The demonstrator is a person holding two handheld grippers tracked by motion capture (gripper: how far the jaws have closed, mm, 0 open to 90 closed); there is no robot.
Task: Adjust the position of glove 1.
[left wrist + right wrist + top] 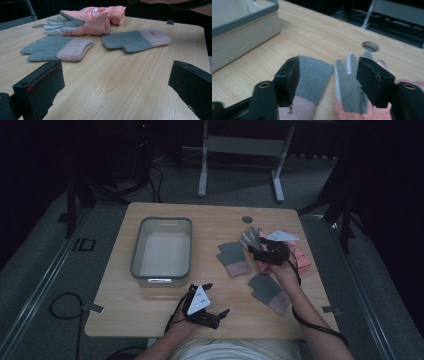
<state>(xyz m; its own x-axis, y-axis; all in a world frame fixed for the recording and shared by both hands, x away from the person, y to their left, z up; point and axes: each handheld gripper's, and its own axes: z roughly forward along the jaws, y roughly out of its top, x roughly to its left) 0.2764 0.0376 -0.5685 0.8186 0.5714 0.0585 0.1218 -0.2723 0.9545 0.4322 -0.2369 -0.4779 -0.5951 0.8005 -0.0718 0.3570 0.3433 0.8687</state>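
left gripper [218, 301]: nearest thing, sitting around 6 o'clock on the worktop [215, 220]. jaws spread wide, nothing between them, just parked low and pointing toward the gloves.

near knit mitten [269, 291]: grey with a pink cuff, about 4 o'clock, lying flat just past the right forearm. in the left gripper view it's the one on the right [136, 40].

right gripper [257, 252]: around 3 o'clock, hovering over the glove pile. jaws open roughly halfway, nothing pinched yet. in the right gripper view the gap [328, 80] sits over the seam between 2 gloves.

second knit mitten [310, 80]: grey and pink, under the one jaw, close to dead centre of the worktop.

pink ski glove [350, 87]: grey palm, white-edged fingers, under the other jaw. looks like the pick target, but honestly it could be either 1.

second pink glove [110, 12]: behind it toward 2 o'clock, partly tucked under.

bin [161, 249]: grey rim, pale inside, nothing in it, at 10 o'clock. my guess is the gloves go here.

tip for this step: shift sideways so just 1 glove is between the jaws, drop until the pads meet fabric, bite the thick cuff rather than loose fingers, then lift straight up so the neighbour doesn't drag along.
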